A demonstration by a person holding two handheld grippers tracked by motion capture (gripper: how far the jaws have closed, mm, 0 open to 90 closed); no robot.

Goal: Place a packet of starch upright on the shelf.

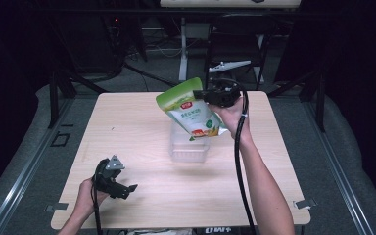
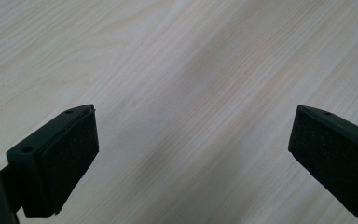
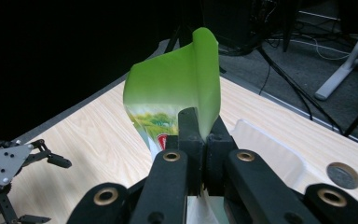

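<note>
A: The green pouch is shown lifted clear of the table, tilted, directly above the clear plastic container; it is pinched at its upper right edge by the right gripper, whose jaws are clamped tight on the film (in the right gripper view the pouch is seen curling up from between the closed jaws).

B: And the other tool?

A: The left gripper is held low at the near left of the table, well apart from the pouch; its jaws are spread wide with nothing between them, only bare wood grain being seen beyond the pads.

B: How is the step in hand judged best done?

A: The step is taken to be the lowering of the pouch into the container; the pouch should be squared to the container's long side before it is brought down, since a tilted corner could catch on the rim; the grip should be kept until the bottom edge is inside the walls; the light container could be steadied by the free gripper if it slides.

B: Can any writing be read?

A: A red logo patch and a picture panel in orange and green are made out on the pouch's front; the characters are too small and blurred to be read; no brand can be told.
</note>
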